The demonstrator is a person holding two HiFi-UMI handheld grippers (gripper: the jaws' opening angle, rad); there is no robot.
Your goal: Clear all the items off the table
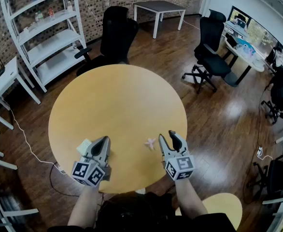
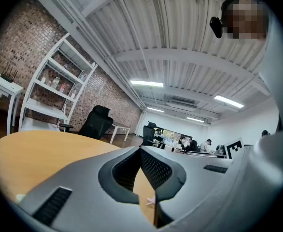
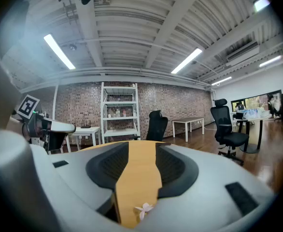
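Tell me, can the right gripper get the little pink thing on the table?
Probably yes. The right gripper has its jaws apart, and the pink thing lies on the bare table close by its tips, with nothing in between.

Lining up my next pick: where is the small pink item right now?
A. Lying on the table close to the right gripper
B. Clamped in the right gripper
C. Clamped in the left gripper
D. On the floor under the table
A: the pink item lies loose on the table, close beside the right gripper, whose jaws stand apart with nothing gripped.
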